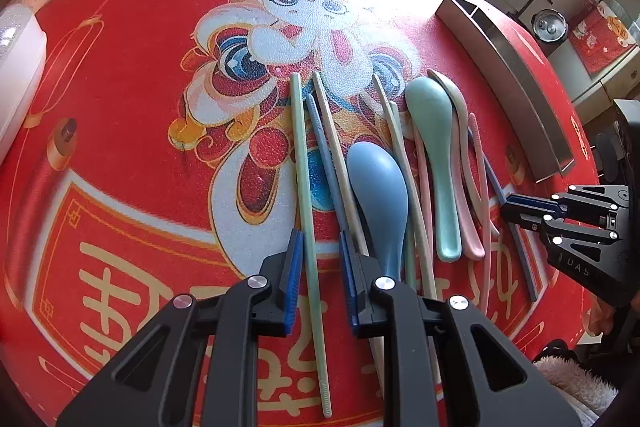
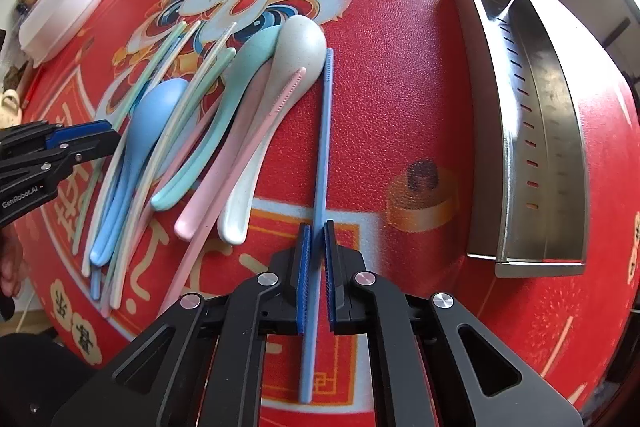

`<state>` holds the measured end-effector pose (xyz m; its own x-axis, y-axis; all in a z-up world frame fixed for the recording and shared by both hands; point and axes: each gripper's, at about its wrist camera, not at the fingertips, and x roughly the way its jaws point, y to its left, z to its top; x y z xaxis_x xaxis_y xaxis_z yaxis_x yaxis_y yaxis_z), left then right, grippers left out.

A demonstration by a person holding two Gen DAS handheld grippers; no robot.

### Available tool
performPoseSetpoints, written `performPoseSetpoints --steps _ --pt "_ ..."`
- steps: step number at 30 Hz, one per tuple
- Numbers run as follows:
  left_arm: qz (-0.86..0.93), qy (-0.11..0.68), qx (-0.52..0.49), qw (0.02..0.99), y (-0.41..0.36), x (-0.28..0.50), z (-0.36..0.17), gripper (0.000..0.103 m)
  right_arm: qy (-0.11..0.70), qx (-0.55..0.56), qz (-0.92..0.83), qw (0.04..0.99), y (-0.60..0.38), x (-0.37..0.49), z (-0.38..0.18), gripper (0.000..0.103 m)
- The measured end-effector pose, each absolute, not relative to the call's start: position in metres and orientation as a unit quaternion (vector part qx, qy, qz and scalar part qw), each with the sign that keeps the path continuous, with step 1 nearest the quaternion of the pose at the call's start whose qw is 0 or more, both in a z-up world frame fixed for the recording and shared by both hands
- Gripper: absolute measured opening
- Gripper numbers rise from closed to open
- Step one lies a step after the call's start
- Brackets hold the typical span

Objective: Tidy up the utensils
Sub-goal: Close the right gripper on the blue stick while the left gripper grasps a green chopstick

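Spoons: we count four plastic soup spoons, one each in blue [image 2: 160,107], teal [image 2: 248,67], pink [image 2: 200,207] and cream [image 2: 304,35].
Chopsticks: we count eight in all.
Pale green plastic chopsticks [image 1: 298,147]: two.
Blue plastic chopsticks [image 2: 322,147]: two.
Cream plastic chopsticks [image 1: 332,147]: two.
Pink plastic chopsticks [image 1: 485,187]: two.
Holders: one long stainless-steel utensil holder [image 2: 486,99] at far right; we make out two compartments.
Grippers: two, the left gripper [image 1: 320,259] and the right gripper [image 2: 316,247].
White lidded containers: one, the white lidded plastic container [image 2: 64,7] at far left.
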<state>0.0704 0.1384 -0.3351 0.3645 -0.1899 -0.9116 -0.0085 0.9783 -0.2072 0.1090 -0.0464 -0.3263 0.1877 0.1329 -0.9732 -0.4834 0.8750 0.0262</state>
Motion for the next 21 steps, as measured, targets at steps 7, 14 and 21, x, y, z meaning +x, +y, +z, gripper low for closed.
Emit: performPoseSetpoints --steps 7,14,21 --pt "-0.062 0.546 -0.092 0.831 0.140 0.077 -0.335 0.019 0.623 -0.122 0.192 0.748 -0.055 0.124 -0.330 0.006" --pt "-0.073 0.528 -0.107 0.839 0.145 0.074 -0.337 0.018 0.631 -0.106 0.160 0.752 -0.053 0.130 -0.331 0.006" --pt "-0.075 0.532 -0.118 0.835 0.151 0.074 -0.338 0.011 0.626 -0.117 0.147 0.757 -0.039 0.129 -0.334 0.008"
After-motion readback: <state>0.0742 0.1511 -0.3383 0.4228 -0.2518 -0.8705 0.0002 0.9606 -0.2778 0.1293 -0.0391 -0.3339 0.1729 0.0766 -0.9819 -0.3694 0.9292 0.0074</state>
